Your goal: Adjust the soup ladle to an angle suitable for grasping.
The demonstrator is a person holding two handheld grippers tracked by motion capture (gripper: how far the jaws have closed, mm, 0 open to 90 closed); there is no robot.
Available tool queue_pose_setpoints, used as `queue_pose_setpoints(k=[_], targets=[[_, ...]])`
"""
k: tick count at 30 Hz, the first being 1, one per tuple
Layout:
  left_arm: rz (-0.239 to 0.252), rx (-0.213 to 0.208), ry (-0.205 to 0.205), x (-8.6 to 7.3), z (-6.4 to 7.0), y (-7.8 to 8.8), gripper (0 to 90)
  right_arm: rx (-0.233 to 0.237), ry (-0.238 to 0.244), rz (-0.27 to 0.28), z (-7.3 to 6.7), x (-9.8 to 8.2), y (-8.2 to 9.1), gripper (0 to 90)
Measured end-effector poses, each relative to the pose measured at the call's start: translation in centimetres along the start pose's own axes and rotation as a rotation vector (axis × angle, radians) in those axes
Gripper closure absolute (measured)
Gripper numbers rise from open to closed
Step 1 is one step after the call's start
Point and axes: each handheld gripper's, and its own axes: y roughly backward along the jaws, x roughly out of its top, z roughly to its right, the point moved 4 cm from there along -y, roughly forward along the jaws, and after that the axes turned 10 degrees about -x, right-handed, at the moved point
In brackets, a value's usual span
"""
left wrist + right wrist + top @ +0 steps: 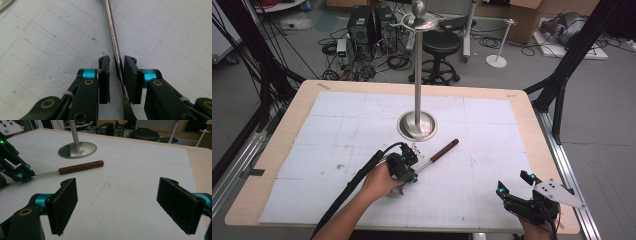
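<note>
White gridded table (pixel 337 130) — left gripper (pixel 117 65) clamps the ladle (pixel 438 152) shaft; right gripper (pixel 117 205) gapes wide, holding nothing.

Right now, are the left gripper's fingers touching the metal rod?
Cannot tell. In the left gripper view, the fingers stand close on both sides of the metal rod, and no clear contact or gap shows.

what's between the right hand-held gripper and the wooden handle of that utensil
Nothing visible. Bare gridded mat lies between the open right hand-held gripper and the wooden handle; the left hand-held gripper straddles the metal shaft further down.

One utensil (pixel 443 150), one stand (pixel 417 125)
</note>
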Motion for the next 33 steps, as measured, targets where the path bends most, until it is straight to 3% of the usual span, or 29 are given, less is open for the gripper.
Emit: queue_pose_setpoints(k=[2, 9, 19, 33], targets=[[-0.005, -0.004, -0.004, 0.0, 0.0, 0.0, 78.9, 0.0, 0.0, 0.0, 0.0, 0.0, 0.0, 16.2], [-0.032, -0.051, 0.036, -0.3, -0.2, 0.3, 82.6, 0.0, -0.004, -0.005, -0.1, 0.0, 0.0, 16.2], [-0.058, -0.06, 0.016, -1.4, -0.4, 1.1, 83.6, -0.006, -0.005, -0.003, 0.0, -0.1, 0.0, 16.2], [-0.044, -0.057, 0.016, -5.5, -1.7, 3.5, 83.6, 0.0, -0.002, -0.013, -0.3, -0.2, -0.3, 16.2]])
